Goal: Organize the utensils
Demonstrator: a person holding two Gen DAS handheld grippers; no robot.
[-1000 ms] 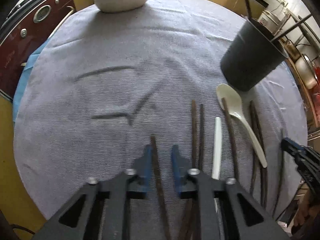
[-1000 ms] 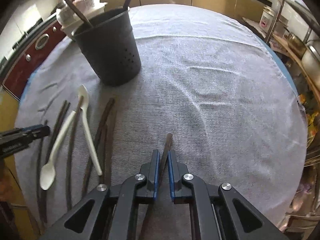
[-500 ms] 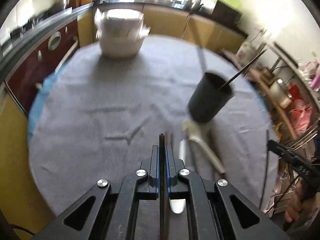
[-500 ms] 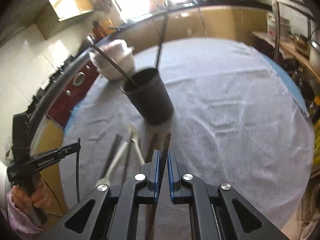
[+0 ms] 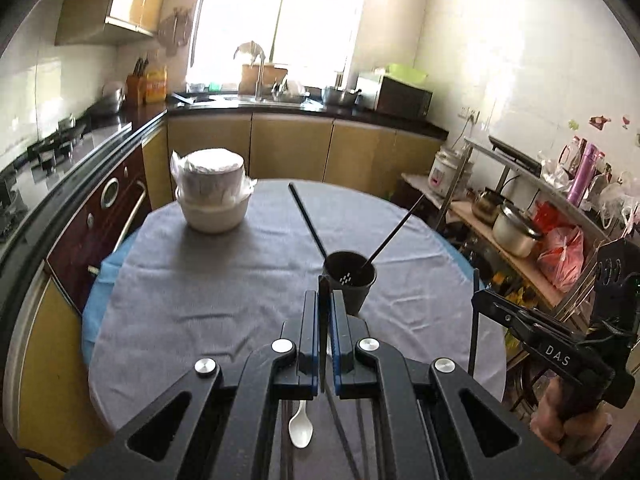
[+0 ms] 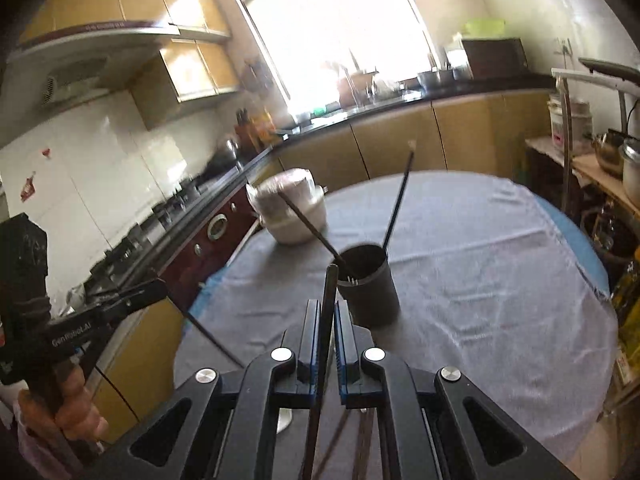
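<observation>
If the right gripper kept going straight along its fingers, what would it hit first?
Most likely the black utensil holder, which stands just beyond the right gripper and slightly to its right. The chopstick it grips would arrive first. Depth is unclear, so it might pass over the rim.

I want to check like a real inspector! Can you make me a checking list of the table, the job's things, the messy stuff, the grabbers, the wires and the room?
Surface: round table under a grey cloth, blue layer at its edge.
Job's things: dark holder cup upright with two chopsticks in it; white spoon and more dark chopsticks on the cloth.
Clutter: stacked white bowls, wrapped in plastic.
Grippers: left gripper shut on a chopstick; right gripper shut on another chopstick. Both are lifted above the cloth.
Cables: nothing seen on the table.
Surroundings: kitchen counter with sink, bright window, shelf holding pots.
</observation>
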